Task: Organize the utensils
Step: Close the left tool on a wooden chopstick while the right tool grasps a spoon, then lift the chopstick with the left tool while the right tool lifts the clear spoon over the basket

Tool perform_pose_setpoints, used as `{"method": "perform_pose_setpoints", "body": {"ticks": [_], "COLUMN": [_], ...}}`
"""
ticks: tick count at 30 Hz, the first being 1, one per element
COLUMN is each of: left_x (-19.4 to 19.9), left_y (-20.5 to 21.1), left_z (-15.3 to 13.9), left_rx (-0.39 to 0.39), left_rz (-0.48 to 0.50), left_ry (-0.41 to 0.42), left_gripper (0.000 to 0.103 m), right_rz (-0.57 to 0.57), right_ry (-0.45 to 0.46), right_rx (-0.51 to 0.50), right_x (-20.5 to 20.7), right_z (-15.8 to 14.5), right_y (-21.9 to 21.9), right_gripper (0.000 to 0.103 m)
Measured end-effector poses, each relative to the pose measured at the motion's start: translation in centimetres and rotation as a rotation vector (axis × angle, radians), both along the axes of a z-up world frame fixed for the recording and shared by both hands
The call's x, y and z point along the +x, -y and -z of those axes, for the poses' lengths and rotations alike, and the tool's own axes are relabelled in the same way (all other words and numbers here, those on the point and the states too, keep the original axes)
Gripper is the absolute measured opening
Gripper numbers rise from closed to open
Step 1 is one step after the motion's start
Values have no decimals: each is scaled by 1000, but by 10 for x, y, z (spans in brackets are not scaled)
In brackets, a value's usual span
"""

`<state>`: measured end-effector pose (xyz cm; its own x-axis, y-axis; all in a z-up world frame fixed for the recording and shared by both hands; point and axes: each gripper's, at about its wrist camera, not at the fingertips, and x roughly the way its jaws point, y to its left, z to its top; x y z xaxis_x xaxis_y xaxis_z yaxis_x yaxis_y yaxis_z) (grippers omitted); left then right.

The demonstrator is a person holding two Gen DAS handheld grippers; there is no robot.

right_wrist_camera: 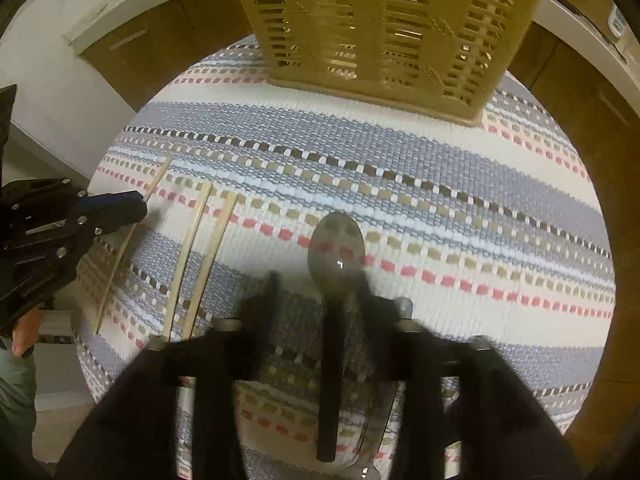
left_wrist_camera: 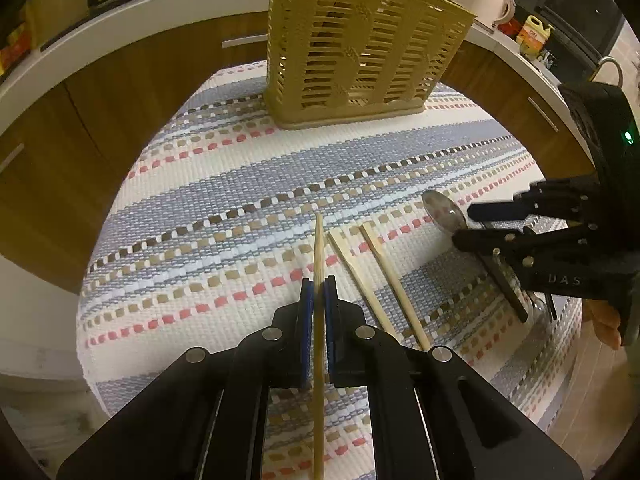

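Lower centre of the left view, left gripper is clamped on one chopstick. Right gripper jaws apart over spoon. Lift chopstick w/o tilt, drop it upright into holder at top.

Your right gripper is motion-blurred; the caddy's top is cut off, its contents unreadable.

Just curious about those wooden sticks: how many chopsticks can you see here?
3. One chopstick is clamped in the left gripper; two loose chopsticks lie side by side on the striped mat, left of the spoon. More may stand unseen in the slotted holder.
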<state>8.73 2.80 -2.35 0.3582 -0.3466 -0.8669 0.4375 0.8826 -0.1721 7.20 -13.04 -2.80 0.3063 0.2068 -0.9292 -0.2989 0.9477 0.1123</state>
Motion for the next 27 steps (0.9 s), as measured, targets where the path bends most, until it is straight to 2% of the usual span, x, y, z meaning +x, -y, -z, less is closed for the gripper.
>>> {"method": "perform_pose_setpoints", "body": {"ticks": [4, 5, 7, 8, 12, 15, 19, 23, 27], "left_x": [3, 4, 5, 5, 6, 6, 5, 5, 1], "left_y": [-3, -4, -3, -3, -3, -7, -13, -17, -20], "left_z": [-3, -3, -3, -3, -4, -9, -19, -33, -62], "left_rx": [-17, -25, -32, -34, -50, -71, -103, -142, -219], "left_rz": [-1, -1, 3, 4, 6, -8, -31, -59, -80], "left_ry": [8, 10, 11, 12, 14, 30, 54, 89, 169], "left_gripper": [4, 4, 4, 4, 4, 4, 4, 4, 4], "right_rz": [-13, -10, -10, -14, -27, -33, -27, -29, -30], "right_ry": [-23, -40, -43, -36, -32, -21, 40, 127, 256], "right_rx": [-60, -57, -89, -120, -149, -81, 18, 102, 188], "right_x": [12, 18, 27, 28, 33, 31, 16, -3, -25], "right_z": [7, 11, 17, 17, 17, 13, -5, -29, -65], "right_y": [-9, -8, -21, -24, -29, -22, -1, 8, 22], "right_gripper": [53, 47, 43, 31, 28, 28, 28, 28, 28]}}
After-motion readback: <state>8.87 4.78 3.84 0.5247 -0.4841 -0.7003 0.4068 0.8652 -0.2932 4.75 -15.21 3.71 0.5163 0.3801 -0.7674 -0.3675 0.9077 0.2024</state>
